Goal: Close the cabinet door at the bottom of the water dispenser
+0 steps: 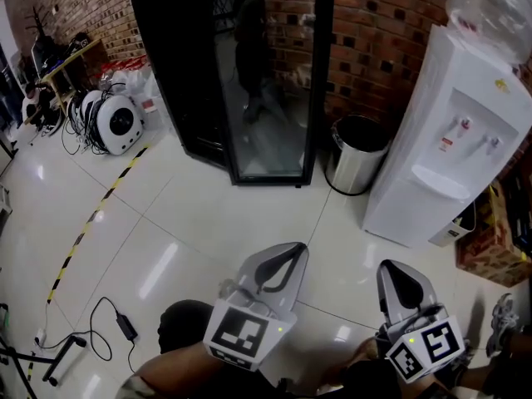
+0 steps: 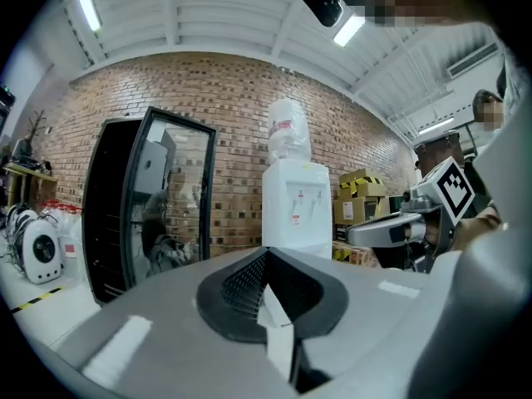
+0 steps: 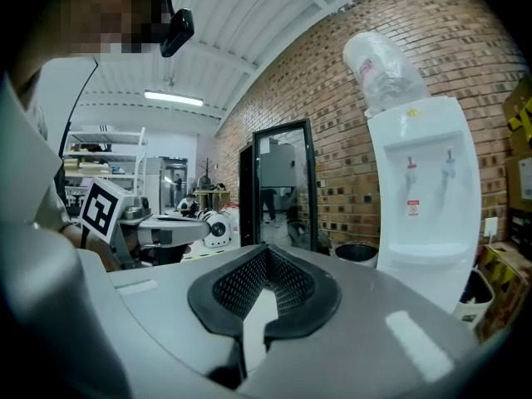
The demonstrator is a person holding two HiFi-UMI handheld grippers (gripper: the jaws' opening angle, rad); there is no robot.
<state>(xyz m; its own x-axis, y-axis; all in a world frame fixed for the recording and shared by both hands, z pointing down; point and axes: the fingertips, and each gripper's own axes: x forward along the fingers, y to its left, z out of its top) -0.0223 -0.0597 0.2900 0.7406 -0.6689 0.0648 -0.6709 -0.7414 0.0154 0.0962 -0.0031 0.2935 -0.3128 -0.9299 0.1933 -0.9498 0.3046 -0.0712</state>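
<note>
Looking steeply down on a glossy white tiled floor (image 1: pixel 208 214), the head view shows two grey handheld grippers at the bottom edge, each carrying a cube with square markers. The left gripper (image 1: pixel 287 260) has its jaws pressed together with nothing between them. The right gripper (image 1: pixel 399 277) is likewise closed and empty. Both are well apart from the furniture ahead.

The tall white plastic water dispenser (image 1: pixel 440 148) stands at the right against a red brick wall (image 1: pixel 374 40), with an upturned clear bottle (image 1: pixel 490 7) on top. Its lower front, where the cabinet door sits, looks flat and white, and the door's seam is too faint to make out. Just left of it stands a round steel waste bin (image 1: pixel 357 152), then a tall black glass-door cabinet (image 1: pixel 249 73).
</note>
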